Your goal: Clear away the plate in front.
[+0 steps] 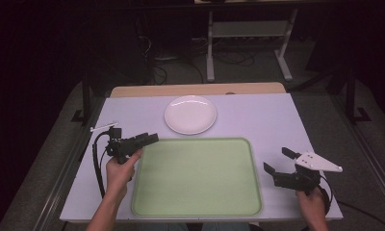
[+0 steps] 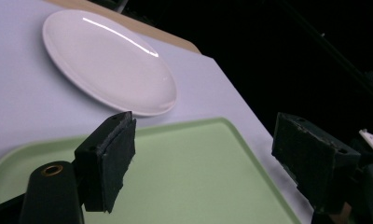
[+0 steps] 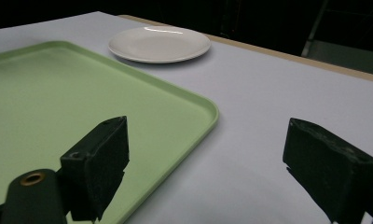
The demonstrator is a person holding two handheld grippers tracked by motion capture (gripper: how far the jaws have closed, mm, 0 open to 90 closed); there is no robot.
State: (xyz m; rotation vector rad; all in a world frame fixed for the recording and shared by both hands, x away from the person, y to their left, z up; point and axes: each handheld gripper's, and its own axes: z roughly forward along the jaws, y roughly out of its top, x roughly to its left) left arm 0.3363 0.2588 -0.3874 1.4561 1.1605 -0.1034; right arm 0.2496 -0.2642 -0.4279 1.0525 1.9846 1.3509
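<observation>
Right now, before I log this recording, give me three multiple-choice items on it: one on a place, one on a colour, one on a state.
1. Where does the white plate lie?
A. On the tray
B. On the table beyond the tray's far edge
C. In the left tool

2. What colour is the tray?
A. Light green
B. Red
C. Black

3. How do the left tool and the right tool stand?
A. Both shut on the plate
B. One shut, one open
C. Both open, holding nothing

Answers:
1 B: the high view shows the plate on the pale table, past the tray's rim.
2 A: all views show it pale green.
3 C: each gripper view shows wide-apart jaws with nothing between them.
</observation>
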